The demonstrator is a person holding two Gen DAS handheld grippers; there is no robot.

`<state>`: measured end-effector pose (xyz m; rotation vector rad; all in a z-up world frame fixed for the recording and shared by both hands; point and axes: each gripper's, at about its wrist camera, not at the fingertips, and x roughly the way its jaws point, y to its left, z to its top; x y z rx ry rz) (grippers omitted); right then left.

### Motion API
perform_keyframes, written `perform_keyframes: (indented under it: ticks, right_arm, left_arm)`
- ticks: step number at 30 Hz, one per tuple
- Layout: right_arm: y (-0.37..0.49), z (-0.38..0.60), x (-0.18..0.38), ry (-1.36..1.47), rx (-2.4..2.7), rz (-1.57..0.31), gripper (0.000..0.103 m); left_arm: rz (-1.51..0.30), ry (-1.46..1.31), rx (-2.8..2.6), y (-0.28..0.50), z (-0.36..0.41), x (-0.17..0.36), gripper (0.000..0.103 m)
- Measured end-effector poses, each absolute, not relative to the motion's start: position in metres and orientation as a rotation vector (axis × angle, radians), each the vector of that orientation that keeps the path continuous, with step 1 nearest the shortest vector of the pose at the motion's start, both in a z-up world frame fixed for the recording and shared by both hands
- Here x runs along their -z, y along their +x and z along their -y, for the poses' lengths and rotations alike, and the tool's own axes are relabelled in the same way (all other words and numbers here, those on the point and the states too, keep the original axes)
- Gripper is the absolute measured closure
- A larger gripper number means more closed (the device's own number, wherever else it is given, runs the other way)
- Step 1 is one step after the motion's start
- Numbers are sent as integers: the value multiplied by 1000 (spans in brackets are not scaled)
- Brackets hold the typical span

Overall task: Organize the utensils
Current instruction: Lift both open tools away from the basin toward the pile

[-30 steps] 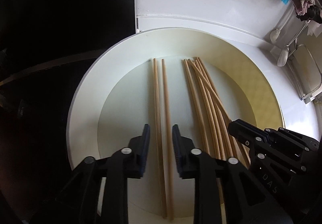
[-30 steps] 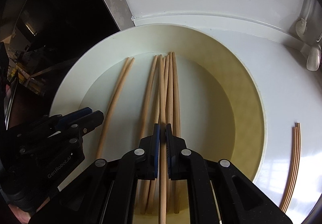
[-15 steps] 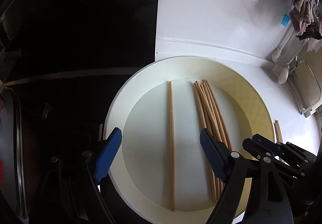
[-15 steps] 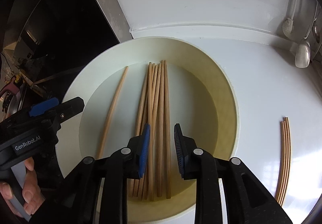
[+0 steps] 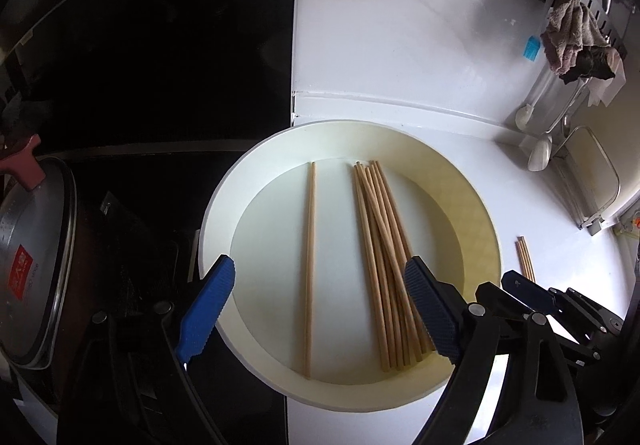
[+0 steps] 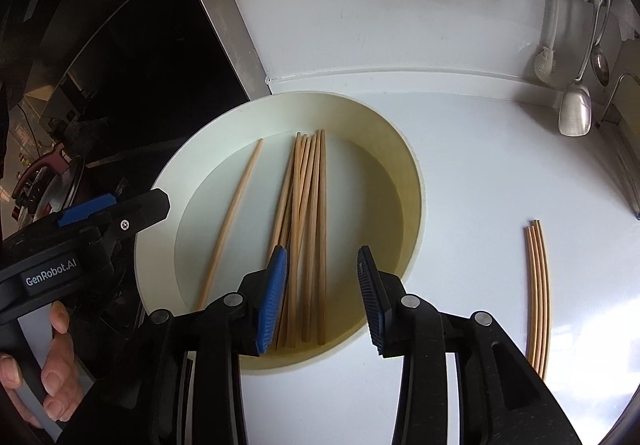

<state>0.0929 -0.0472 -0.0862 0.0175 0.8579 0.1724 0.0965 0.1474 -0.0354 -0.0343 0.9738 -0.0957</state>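
Observation:
A round cream plate (image 5: 224, 213) (image 6: 160, 197) on the white counter holds a single wooden chopstick (image 5: 309, 265) (image 6: 234, 221) on its left and a bundle of several chopsticks (image 5: 384, 265) (image 6: 306, 229) beside it. My left gripper (image 5: 320, 311) hovers above the plate's near side, its jaws opening wide, with nothing between the pads. My right gripper (image 6: 322, 299) hangs over the bundle's near ends, jaws opening, not touching them. Another few chopsticks (image 6: 538, 293) (image 5: 525, 259) lie on the counter right of the plate.
A black cooktop (image 5: 152, 57) lies left of the plate, with a pot lid (image 5: 32, 261) at its near left. Spoons (image 6: 576, 109) and a brush hang at the back right under cloths (image 5: 576, 41). A hand (image 6: 56, 377) holds the left gripper's handle.
Both grippers let go of chopsticks, opened and rose back from the plate. The left pair is now one chopstick; the other joined the bundle.

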Motion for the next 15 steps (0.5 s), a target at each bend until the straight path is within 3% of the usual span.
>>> perform_keyframes:
  ticks: [15]
  right_arm:
    - [57, 106, 66, 15, -158, -795, 61]
  left_arm:
    - [-935, -27, 86, 63, -93, 17, 13]
